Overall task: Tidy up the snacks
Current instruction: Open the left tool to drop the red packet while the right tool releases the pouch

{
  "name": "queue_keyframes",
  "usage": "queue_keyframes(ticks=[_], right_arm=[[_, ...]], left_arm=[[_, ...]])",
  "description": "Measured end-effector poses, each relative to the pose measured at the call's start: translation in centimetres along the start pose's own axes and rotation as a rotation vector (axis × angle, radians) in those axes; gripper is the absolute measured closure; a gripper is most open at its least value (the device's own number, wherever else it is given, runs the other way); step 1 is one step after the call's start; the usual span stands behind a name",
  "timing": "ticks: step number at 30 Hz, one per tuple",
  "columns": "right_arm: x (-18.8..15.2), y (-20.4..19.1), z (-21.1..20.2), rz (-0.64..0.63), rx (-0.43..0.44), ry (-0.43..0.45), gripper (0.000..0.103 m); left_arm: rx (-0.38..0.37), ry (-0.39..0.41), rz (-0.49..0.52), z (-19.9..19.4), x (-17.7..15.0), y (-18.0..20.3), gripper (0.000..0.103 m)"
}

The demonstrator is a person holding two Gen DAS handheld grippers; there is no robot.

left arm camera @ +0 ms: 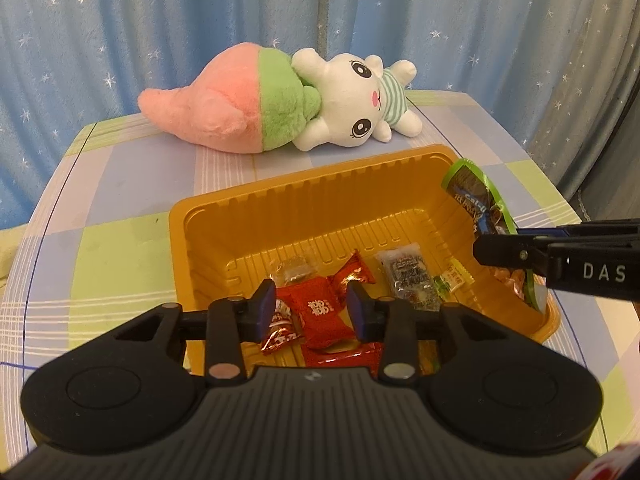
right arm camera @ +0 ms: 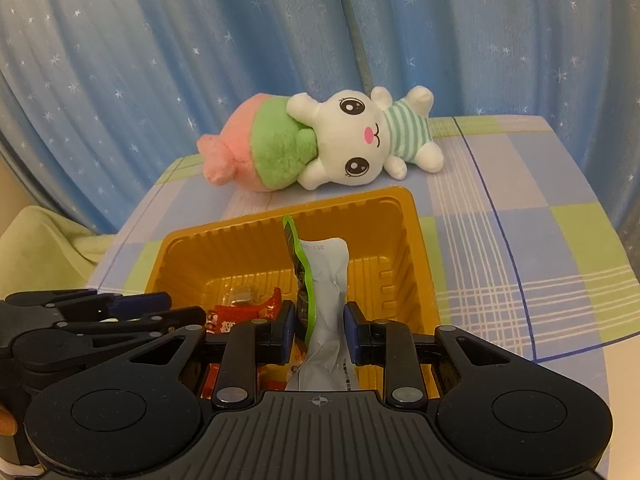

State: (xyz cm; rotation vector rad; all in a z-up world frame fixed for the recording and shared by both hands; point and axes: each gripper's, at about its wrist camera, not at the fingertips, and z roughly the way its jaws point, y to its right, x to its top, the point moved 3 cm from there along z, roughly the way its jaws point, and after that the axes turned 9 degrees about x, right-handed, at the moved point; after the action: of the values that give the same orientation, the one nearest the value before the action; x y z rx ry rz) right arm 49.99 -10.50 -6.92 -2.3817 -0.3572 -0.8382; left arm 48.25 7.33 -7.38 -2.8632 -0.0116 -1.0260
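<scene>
The green-edged snack pouch [right arm camera: 324,300] stands on edge in the lower middle of the right wrist view, pinched between the right tongs [right arm camera: 318,334] and hanging over the orange plastic tray [right arm camera: 416,240], presumably so it can drop in among the other snacks. In the left wrist view the left tongs [left arm camera: 312,312] hover low over the tray's near end, parted a little with nothing between the pads; a red wrapped candy [left arm camera: 316,312] lies loose just below them, likely freshly set down there. The tray sits on the checked table [left arm camera: 120,248], with a plush rabbit [left arm camera: 352,100] well behind it at upper centre.
</scene>
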Motion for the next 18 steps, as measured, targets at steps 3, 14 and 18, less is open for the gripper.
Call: queue_keyframes(ticks=[3,14,18], right_arm=[[0.0,0.1,0.1,0.005,-0.004,-0.003,0.076],[0.1,0.2,-0.3,0.027,-0.007,0.043,0.075],[-0.2,-0.1,-1.3,0.028,-0.009,0.054,0.051]], left_arm=[[-0.005,-0.004,-0.012,-0.2,-0.3,-0.4,0.062],[-0.005,0.003,-0.038,-2.1,-1.8,-1.4,0.054],[0.009,0.015,-0.042,-3.7,-2.7,-1.5,0.049]])
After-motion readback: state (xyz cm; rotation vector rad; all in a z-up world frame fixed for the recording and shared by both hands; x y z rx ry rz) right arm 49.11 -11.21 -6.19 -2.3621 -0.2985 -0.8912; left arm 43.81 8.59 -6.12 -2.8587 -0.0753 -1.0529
